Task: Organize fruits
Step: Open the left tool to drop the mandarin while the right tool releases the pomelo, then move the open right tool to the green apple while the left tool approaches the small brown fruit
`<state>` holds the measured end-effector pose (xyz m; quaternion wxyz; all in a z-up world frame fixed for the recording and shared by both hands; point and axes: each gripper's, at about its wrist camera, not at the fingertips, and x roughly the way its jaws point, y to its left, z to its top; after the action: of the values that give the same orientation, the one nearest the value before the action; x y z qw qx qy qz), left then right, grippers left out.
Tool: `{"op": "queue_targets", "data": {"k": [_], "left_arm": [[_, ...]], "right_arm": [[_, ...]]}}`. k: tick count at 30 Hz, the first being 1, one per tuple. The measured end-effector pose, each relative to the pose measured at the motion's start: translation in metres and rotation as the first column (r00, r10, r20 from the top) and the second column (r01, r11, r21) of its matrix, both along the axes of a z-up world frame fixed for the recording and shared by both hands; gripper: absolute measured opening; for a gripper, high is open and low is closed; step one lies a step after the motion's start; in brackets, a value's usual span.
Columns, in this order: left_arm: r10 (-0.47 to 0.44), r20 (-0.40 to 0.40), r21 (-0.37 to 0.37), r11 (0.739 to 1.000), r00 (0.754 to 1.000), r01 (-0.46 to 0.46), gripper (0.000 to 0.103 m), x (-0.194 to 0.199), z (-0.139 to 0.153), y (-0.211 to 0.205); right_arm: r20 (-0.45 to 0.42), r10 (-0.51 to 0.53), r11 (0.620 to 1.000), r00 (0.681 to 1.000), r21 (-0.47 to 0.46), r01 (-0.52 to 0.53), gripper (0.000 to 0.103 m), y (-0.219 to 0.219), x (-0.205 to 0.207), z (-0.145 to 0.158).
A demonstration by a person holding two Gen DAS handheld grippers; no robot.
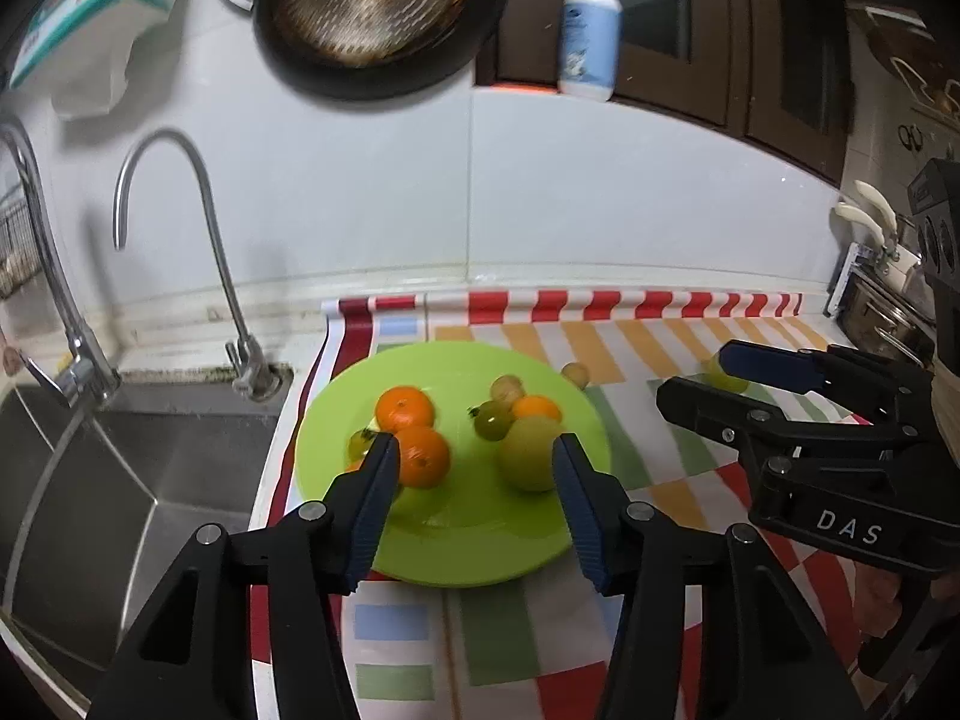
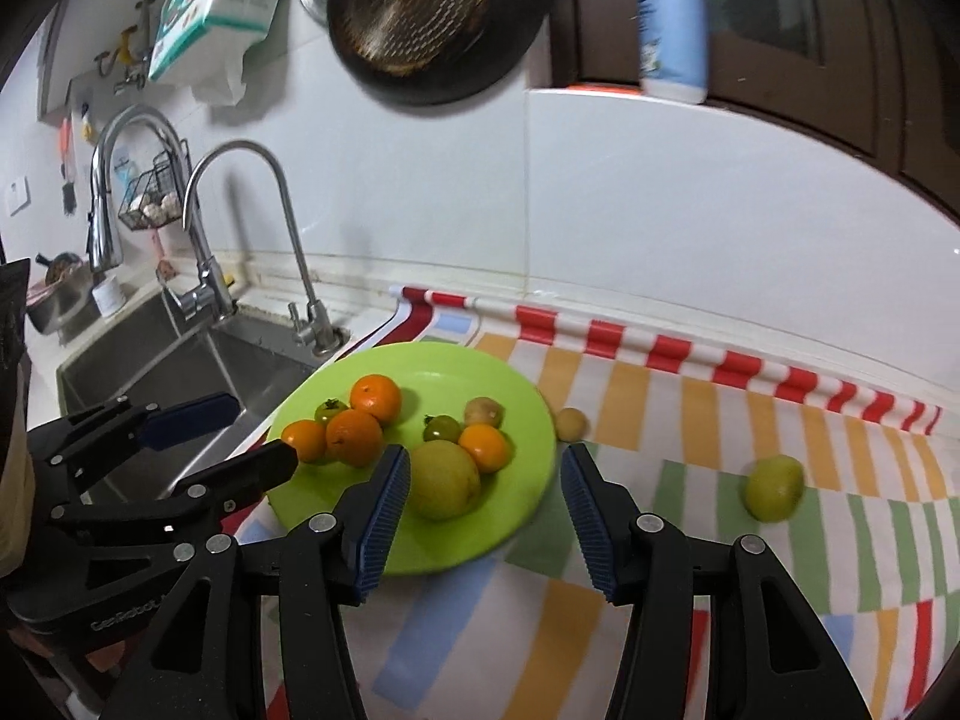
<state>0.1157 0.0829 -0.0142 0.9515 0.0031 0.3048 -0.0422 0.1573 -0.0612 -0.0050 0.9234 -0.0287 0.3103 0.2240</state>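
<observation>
A green plate sits on a striped cloth beside the sink. It holds several oranges, two green tomatoes, a large yellow-green fruit and a small brown fruit. A second small brown fruit and a yellow-green fruit lie on the cloth right of the plate. My left gripper is open and empty above the plate. My right gripper is open and empty over the plate's right edge.
A steel sink with two faucets lies left of the plate. A dark pan hangs on the white wall. A lotion bottle stands on a ledge. The striped cloth covers the counter.
</observation>
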Motion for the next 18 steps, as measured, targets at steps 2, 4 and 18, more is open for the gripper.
{"op": "queue_targets", "data": {"k": [2,4,18], "left_arm": [[-0.008,0.015,0.006,1.000,1.000,0.008,0.054,-0.004,0.004,-0.008],[-0.010,0.028,0.011,1.000,1.000,0.010,0.054,-0.007,0.008,-0.016],[0.019,0.077,-0.004,1.000,0.997,-0.019,0.057,-0.002,0.013,-0.069]], "right_arm": [[0.014,-0.026,1.000,1.000,0.002,0.026,0.059,-0.010,-0.006,0.003],[0.023,-0.046,0.999,0.999,0.004,0.046,0.059,-0.020,-0.010,0.005],[0.056,-0.174,0.984,0.983,-0.014,0.175,0.059,-0.080,-0.019,0.007]]}}
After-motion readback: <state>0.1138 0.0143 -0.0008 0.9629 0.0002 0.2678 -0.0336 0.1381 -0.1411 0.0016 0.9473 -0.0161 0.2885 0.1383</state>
